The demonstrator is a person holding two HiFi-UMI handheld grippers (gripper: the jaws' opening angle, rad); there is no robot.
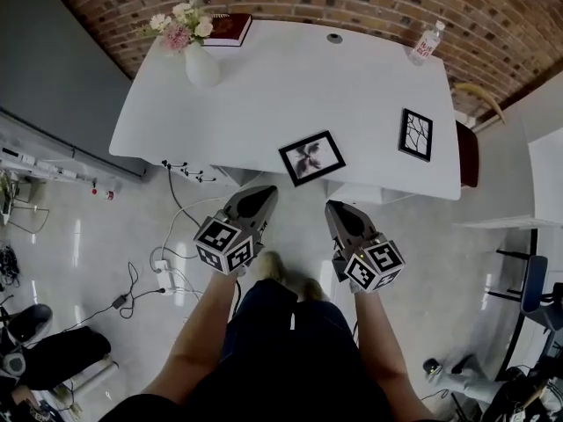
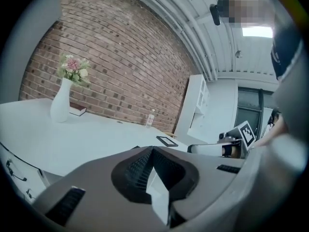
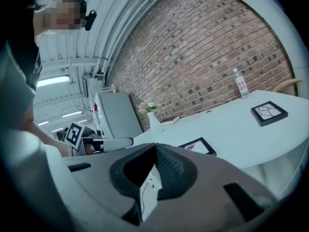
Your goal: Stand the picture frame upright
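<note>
Picture frame point(image 1: 312, 157) flat, beyond both closed jaws

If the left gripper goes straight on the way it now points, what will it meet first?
Probably the near edge of the white table, just in front of the nearer picture frame, which lies flat there. The depth is unclear.

In my right gripper view, the nearer picture frame point(image 3: 198, 146) loses its lower corner behind my right gripper point(image 3: 155, 145). In the left gripper view, my left gripper point(image 2: 152, 150) covers nearly all of it, leaving only a dark sliver. The bottle point(image 1: 426, 44) has a label too small to read. The table point(image 1: 352, 86) hides most of the chair point(image 1: 467, 155).
</note>
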